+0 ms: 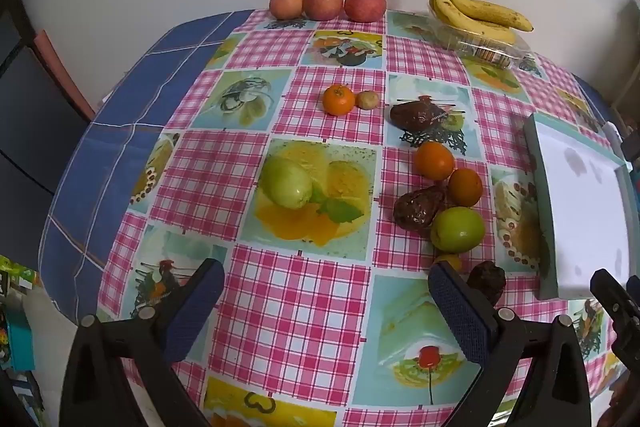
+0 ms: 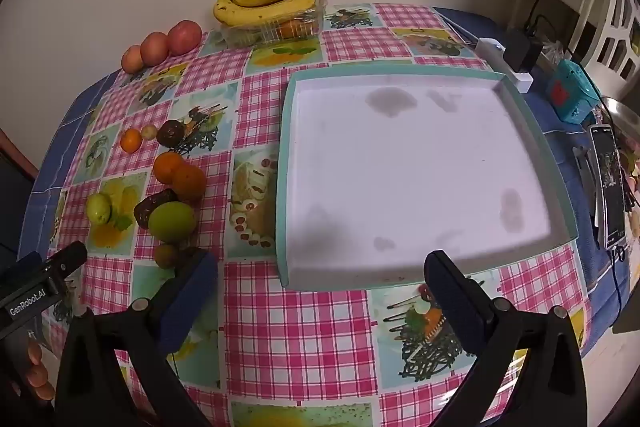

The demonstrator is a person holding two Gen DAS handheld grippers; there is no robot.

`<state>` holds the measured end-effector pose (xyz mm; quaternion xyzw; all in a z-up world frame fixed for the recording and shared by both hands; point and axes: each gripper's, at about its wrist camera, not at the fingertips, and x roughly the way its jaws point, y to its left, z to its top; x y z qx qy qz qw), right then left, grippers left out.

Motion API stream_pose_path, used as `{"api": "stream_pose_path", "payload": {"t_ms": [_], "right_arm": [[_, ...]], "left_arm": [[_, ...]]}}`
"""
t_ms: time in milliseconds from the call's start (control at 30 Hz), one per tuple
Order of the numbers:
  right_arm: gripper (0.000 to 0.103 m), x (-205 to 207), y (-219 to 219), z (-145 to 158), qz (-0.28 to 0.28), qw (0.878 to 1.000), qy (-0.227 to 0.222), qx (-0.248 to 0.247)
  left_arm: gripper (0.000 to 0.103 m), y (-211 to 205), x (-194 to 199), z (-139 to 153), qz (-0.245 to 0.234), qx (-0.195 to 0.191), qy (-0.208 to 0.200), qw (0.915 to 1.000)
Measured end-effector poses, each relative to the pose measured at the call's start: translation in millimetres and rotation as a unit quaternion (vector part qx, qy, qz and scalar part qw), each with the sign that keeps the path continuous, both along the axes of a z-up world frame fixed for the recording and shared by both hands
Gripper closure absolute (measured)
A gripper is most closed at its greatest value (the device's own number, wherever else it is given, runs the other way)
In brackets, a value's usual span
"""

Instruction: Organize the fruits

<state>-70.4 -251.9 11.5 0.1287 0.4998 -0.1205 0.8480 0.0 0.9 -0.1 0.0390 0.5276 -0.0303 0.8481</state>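
Note:
Loose fruit lies on the checked tablecloth: a green guava [image 1: 286, 183], a small orange [image 1: 338, 100], two oranges [image 1: 434, 160], dark avocados [image 1: 416, 115], a green apple [image 1: 458, 229]. The same cluster shows left in the right wrist view [image 2: 173, 221]. Three red apples [image 1: 325, 2] and bananas [image 1: 476, 7] sit by the wall. An empty white tray with a teal rim [image 2: 400, 163] lies at right. My left gripper [image 1: 324, 291] is open and empty above the cloth, near the fruit. My right gripper [image 2: 320, 279] is open and empty at the tray's near edge.
The bananas rest on a clear plastic box [image 2: 276, 27]. A phone [image 2: 608, 183], a teal box [image 2: 572, 95] and a charger with cables [image 2: 516, 55] lie right of the tray. The table's left edge [image 1: 68, 187] drops off.

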Motion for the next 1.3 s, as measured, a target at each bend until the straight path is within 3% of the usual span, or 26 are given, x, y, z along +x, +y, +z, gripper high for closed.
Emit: {"api": "stream_pose_path", "payload": {"t_ms": [1300], "right_arm": [[0.0, 3, 5, -5, 0.004, 1.0, 0.005, 0.003]], "left_arm": [[0.0, 5, 2, -6, 0.008, 0.004, 0.008, 0.9999]]}}
